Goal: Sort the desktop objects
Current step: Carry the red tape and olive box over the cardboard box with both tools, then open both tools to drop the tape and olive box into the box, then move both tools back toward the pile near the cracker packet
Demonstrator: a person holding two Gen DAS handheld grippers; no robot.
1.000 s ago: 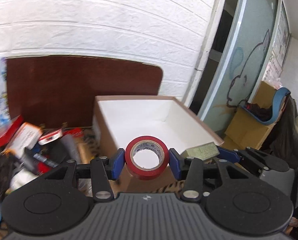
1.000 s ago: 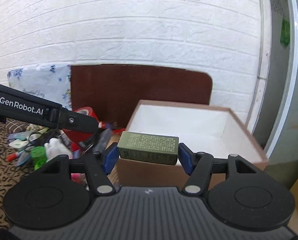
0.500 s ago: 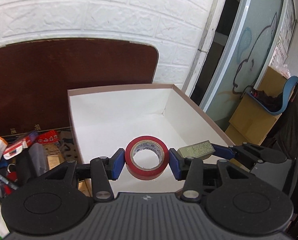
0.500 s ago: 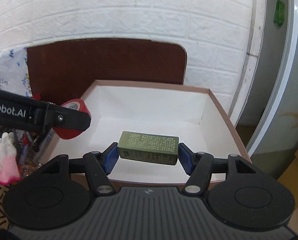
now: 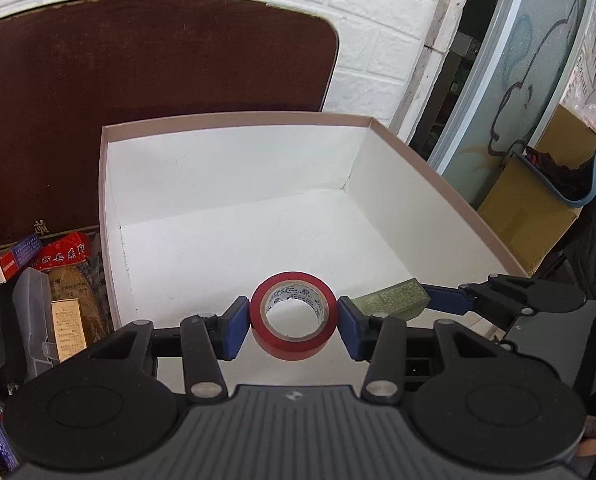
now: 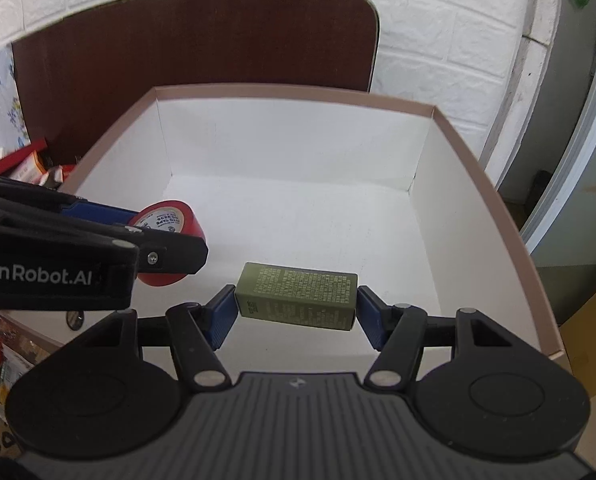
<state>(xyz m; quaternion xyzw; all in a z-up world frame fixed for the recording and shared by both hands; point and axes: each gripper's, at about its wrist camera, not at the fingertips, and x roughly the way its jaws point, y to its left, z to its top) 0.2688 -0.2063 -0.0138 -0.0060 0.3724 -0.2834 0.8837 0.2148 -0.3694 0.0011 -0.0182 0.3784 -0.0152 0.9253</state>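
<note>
My left gripper [image 5: 293,316] is shut on a red roll of tape [image 5: 293,326], held upright over the near part of a white cardboard box [image 5: 233,120] with a brown rim. My right gripper [image 6: 295,306] is shut on an olive-green small box [image 6: 298,294], gripped by its two ends, also over the box's white floor. In the right wrist view the left gripper and red roll of tape [image 6: 165,220] hang at the left. In the left wrist view the olive-green box [image 5: 394,300] and the right gripper's blue finger [image 5: 442,302] show at the right. Nothing lies on the white floor.
Left of the cardboard box lies a heap of small packets [image 5: 63,280], cartons and a grey plastic case [image 5: 33,312]. A dark brown board [image 5: 137,80] leans on the white brick wall behind. A glass door and yellow cartons [image 5: 538,200] stand at the right.
Both grippers have moved forward and down from in front of the box to over its inside, still holding the tape and the green box. The view now looks down into the box.
</note>
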